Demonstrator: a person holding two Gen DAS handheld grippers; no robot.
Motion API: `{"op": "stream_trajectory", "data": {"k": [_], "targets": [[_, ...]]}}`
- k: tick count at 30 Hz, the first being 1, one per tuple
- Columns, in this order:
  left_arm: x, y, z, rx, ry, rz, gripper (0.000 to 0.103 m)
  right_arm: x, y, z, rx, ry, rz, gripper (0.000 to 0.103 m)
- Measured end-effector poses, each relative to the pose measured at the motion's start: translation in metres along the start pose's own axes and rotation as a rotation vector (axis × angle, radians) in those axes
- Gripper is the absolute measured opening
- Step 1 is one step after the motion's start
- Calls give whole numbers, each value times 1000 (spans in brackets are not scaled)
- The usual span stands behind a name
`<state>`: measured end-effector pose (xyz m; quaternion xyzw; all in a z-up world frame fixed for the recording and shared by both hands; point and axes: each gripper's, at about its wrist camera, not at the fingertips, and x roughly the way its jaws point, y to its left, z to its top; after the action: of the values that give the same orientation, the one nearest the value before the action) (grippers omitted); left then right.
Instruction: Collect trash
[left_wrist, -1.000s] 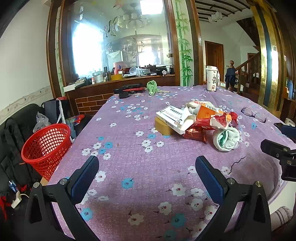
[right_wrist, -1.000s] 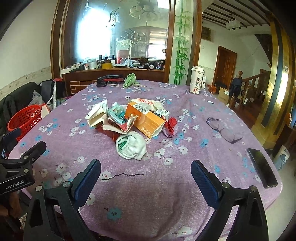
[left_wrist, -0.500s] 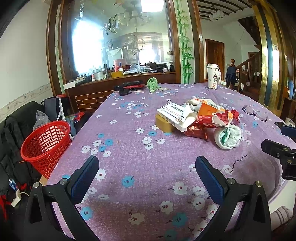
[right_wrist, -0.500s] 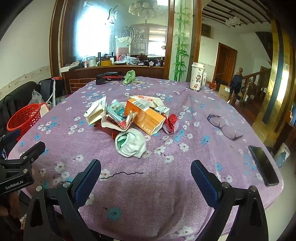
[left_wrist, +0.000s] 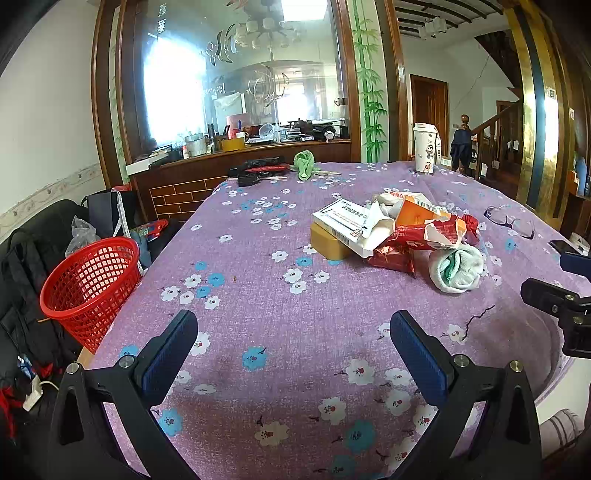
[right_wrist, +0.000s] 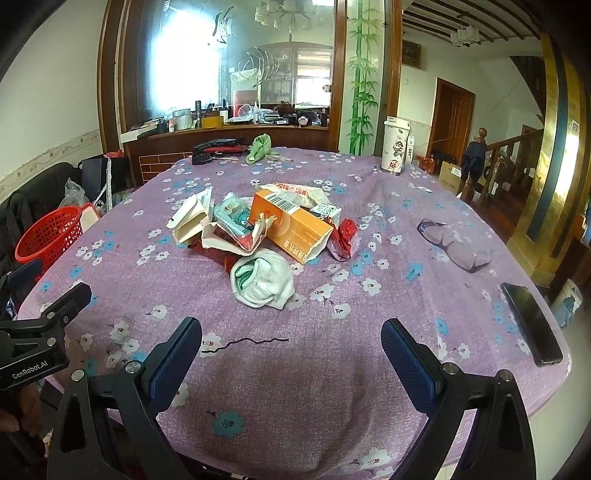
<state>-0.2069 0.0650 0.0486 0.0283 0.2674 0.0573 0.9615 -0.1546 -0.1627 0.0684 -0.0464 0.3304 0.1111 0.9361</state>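
Observation:
A pile of trash lies mid-table: an orange carton (right_wrist: 295, 225), a torn white box (left_wrist: 349, 225), a red wrapper (left_wrist: 393, 254), and a crumpled white wad (right_wrist: 264, 282) nearest me. It also shows in the left wrist view (left_wrist: 458, 271). A red mesh basket (left_wrist: 90, 282) stands on the floor left of the table. My left gripper (left_wrist: 295, 350) is open and empty above the near table edge. My right gripper (right_wrist: 291, 356) is open and empty, a short way in front of the wad.
The round table has a purple flowered cloth (right_wrist: 369, 314). On it are safety glasses (right_wrist: 454, 245), a black phone (right_wrist: 530, 323), a white cup (right_wrist: 395, 149), a green cloth (right_wrist: 258, 147) and black tools (left_wrist: 258, 171). Black bags sit beside the basket.
Both views have risen and drawn back slightly, so the pile sits a little lower in frame. Both grippers stay open; nothing on the table has moved.

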Motion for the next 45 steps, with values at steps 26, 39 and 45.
{"op": "stream_trajectory", "data": {"k": [26, 39, 45], "targets": [[8, 3, 0, -11, 38, -22, 103, 11, -2, -1, 15, 43, 46, 98], [43, 22, 53, -136, 160, -176, 103, 77, -14, 30, 76, 201, 241, 78], [49, 7, 70, -76, 144, -191, 102, 110, -18, 36, 124, 256, 281, 46]]}}
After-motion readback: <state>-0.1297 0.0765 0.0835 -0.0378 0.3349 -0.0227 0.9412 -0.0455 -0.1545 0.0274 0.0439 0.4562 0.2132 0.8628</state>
